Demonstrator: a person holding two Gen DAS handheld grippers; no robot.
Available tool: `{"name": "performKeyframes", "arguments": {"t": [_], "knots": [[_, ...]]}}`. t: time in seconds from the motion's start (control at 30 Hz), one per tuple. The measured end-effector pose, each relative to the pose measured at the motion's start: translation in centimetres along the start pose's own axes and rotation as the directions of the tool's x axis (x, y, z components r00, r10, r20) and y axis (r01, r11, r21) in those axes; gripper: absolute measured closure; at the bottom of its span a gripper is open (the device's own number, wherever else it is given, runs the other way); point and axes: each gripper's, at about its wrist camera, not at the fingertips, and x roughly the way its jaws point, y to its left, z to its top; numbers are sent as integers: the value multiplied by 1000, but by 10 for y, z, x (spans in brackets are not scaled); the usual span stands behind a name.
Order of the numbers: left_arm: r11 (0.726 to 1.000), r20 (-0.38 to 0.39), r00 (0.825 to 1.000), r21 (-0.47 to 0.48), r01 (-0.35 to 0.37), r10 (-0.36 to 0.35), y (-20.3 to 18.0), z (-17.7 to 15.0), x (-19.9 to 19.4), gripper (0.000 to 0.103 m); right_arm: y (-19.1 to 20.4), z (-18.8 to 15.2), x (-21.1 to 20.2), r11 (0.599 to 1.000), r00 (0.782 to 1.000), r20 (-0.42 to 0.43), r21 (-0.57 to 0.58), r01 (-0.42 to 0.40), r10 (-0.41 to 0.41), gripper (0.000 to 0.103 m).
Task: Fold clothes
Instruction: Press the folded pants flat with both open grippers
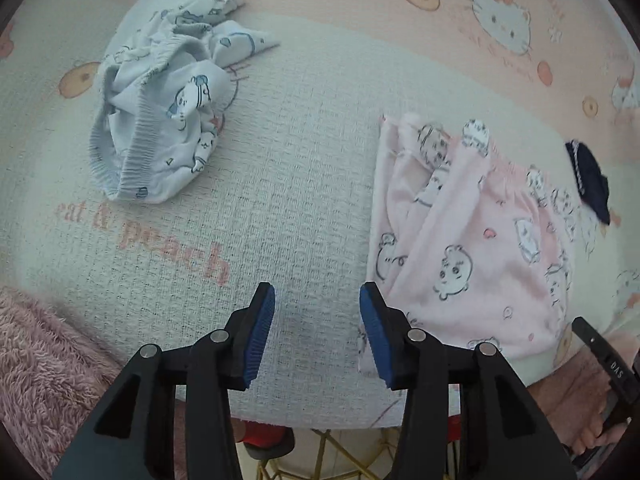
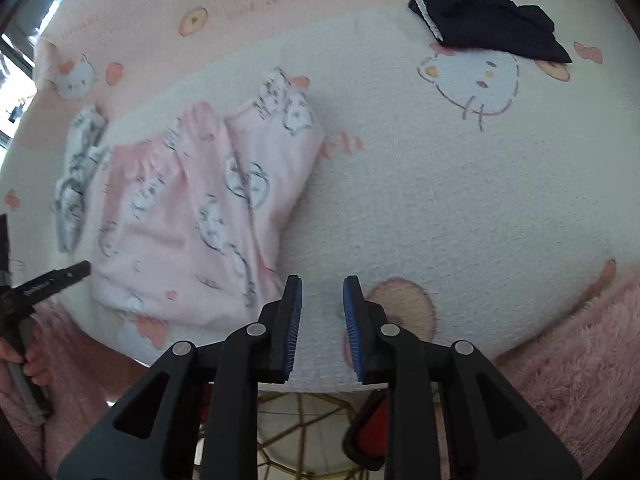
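A: Where are the pink pants (image 1: 468,240)?
B: Folded on the blanket (image 1: 300,160), at three o'clock from the left gripper (image 1: 317,308).
A: And the jaws?
B: Both apart, holding nothing. The right gripper (image 2: 322,304) has the pants at ten o'clock.

blue-print garment (image 2: 78,184): blurred, print unreadable | dark garment (image 1: 588,180): partly behind pink garment (image 1: 472,248) | tongs arms: cut off below

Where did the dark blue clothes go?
The navy garment lies at the top right of the right wrist view, on the cartoon-cat blanket, just above a printed cat face and well apart from the pink pajama piece.
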Motion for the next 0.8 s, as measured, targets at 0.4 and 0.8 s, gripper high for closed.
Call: {"name": "performKeyframes", "arguments": {"t": [0.4, 0.8], "knots": [[982, 62, 981, 32, -187, 185, -13, 10, 7, 55, 56, -1, 26, 970, 992, 1, -209, 122, -124, 79], [928, 123, 992, 371, -16, -32, -93, 74, 18, 55, 128, 87, 44, 947, 995, 47, -314, -72, 92, 73]]}}
